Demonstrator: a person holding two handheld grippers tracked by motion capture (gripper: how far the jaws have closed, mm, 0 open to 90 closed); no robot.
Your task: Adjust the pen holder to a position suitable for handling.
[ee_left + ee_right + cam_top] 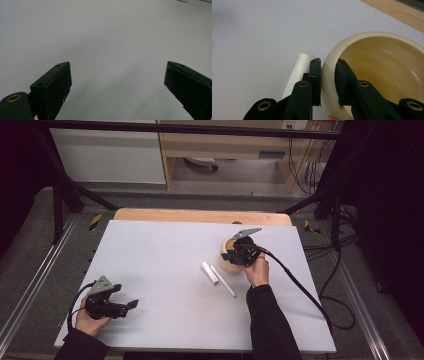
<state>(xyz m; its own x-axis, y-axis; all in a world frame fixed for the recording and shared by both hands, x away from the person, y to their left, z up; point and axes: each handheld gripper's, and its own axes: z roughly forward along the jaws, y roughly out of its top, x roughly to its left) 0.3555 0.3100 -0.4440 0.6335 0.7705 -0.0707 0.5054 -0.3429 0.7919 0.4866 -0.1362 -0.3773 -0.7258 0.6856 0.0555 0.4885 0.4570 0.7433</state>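
A cream bowl (224, 263) stands right of centre on the pale grey mat (160, 250). My right gripper (235, 255) is shut on its near rim. In the right gripper view one jaw presses the outer wall and the other the inside of the bowl (384, 57), with the right gripper (327, 62) straddling the rim. A short white tube (209, 272) and a longer, thinner white stick (224, 282) lie side by side just left of the bowl; the tube (298, 72) shows beside the outer jaw. My left gripper (133, 304) rests near the mat's front left corner, and the left gripper (118, 65) is open with nothing between its fingers.
The mat covers a wooden table whose far edge (200, 215) shows beyond it. A black cable (300, 287) trails from the right gripper across the mat's right side and off the table. Black frame bars (65, 195) stand at the far corners.
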